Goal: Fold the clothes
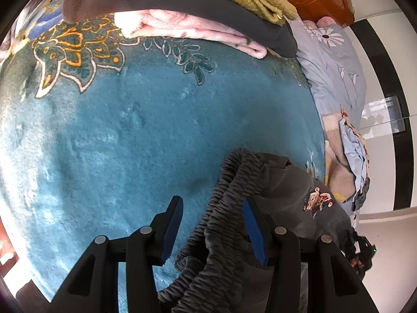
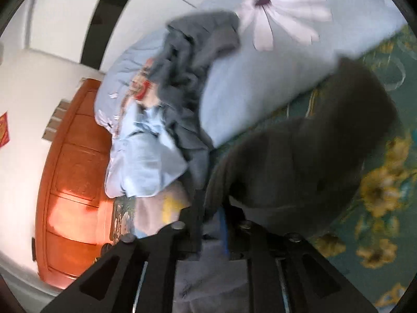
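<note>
Grey trousers caught between our two grippers, over the teal blanket.

Nearest us, our left gripper (image 1: 212, 224) stands with its blue pads wide apart, the ruched waistband of the grey trousers (image 1: 276, 190) lying between them, unpinched. Our right gripper (image 2: 211, 208) is pressed together on that same dark cloth (image 2: 299, 161), the picture blurred. Under the garment spreads the teal blanket (image 1: 146, 130) with its gold flowers. Farther off we see a heap of unfolded clothes (image 2: 161, 130) on the pale floral quilt (image 2: 273, 60), and at the far edge a folded stack (image 1: 208, 7), pink beneath, olive on top.
</note>
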